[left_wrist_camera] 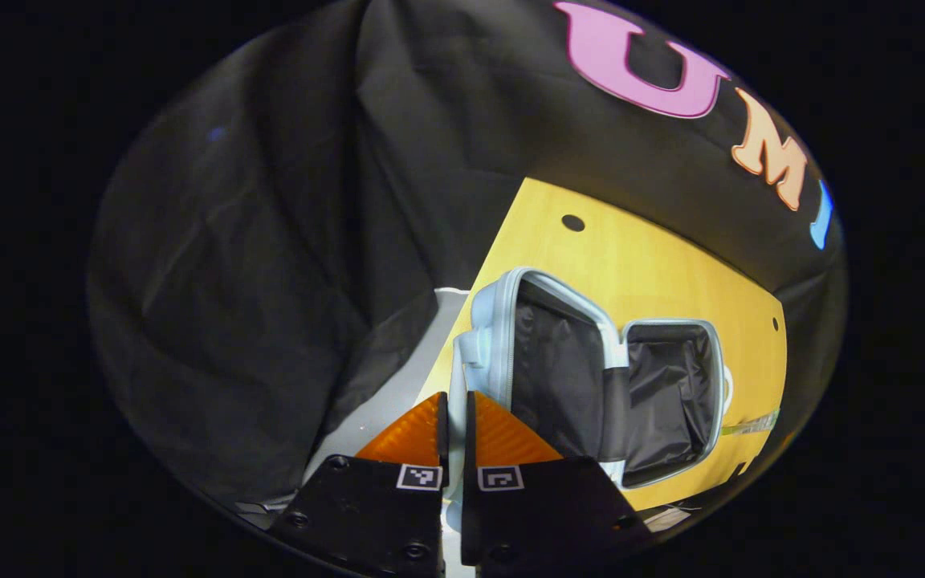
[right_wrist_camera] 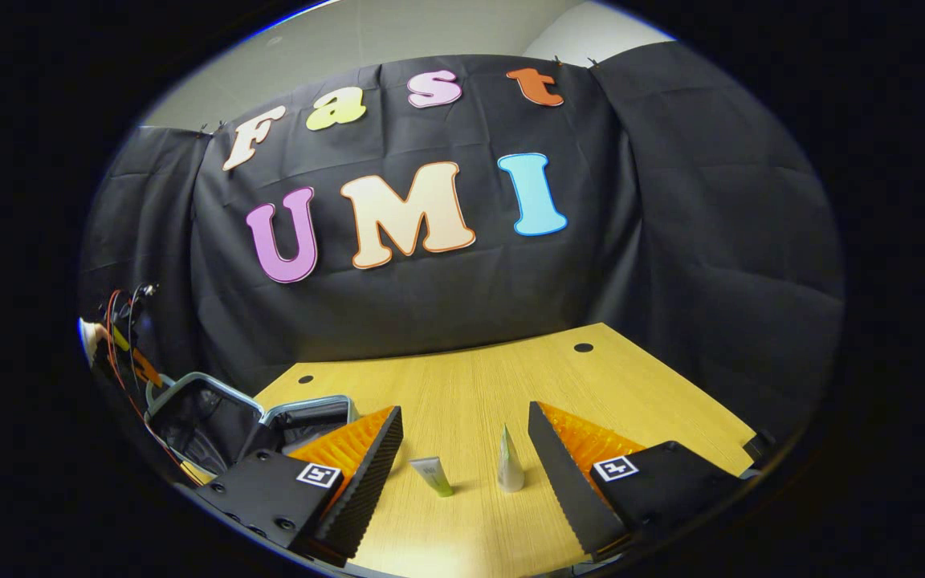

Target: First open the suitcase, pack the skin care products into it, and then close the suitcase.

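The light blue suitcase [left_wrist_camera: 503,321] lies open on the wooden table [left_wrist_camera: 639,265], showing its black lining in both halves. My left gripper [left_wrist_camera: 455,395] is shut just in front of the suitcase's near left corner, and I see nothing between its fingers. In the right gripper view the suitcase [right_wrist_camera: 213,417] sits at the far left. My right gripper [right_wrist_camera: 464,409] is open low over the table. Beyond its fingers a small tube with a green cap [right_wrist_camera: 433,475] lies flat, and a pale tube [right_wrist_camera: 509,470] stands upright on its cap.
The table [right_wrist_camera: 511,377] has round cable holes [right_wrist_camera: 583,348] near its back edge. Black cloth walls close in behind and at both sides. A hand [right_wrist_camera: 93,333] and red and yellow wires [right_wrist_camera: 121,321] show at the left above the suitcase.
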